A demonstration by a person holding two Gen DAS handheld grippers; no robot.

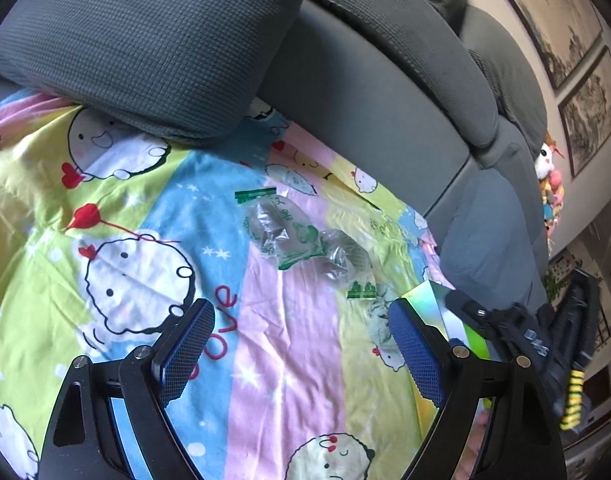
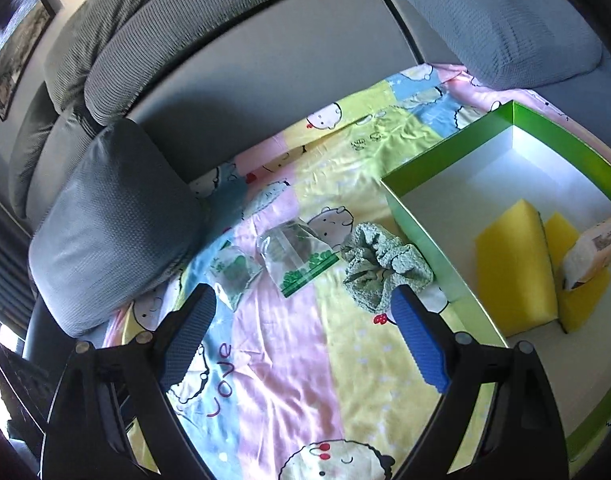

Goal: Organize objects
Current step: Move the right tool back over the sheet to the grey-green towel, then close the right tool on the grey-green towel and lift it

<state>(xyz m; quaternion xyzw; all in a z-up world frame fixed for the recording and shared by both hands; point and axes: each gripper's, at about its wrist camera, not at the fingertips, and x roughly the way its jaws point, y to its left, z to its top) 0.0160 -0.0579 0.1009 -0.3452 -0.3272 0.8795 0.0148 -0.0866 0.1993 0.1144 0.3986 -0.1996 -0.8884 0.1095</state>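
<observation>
Two crinkled clear packets [image 2: 293, 256] with green print and one nubbly green cloth [image 2: 381, 268] lie on a smooth cartoon sheet [image 2: 289, 360] covering a grey sofa [image 2: 265, 52]. Both the left gripper [image 1: 301, 344] and right gripper [image 2: 303, 340] gape wide, empty, just short of them. The green-rimmed box [image 2: 425, 236] right of the cloth holds two yellow sponges [image 2: 513, 268] and one paper pack [image 2: 593, 248].

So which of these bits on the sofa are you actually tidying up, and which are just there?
Part of the tidying:
green box
yellow sponges and tissue pack, already in the box
two clear plastic bags
green knitted cloth

Just lying about:
cartoon sheet
grey cushions
framed pictures
soft toys
</observation>
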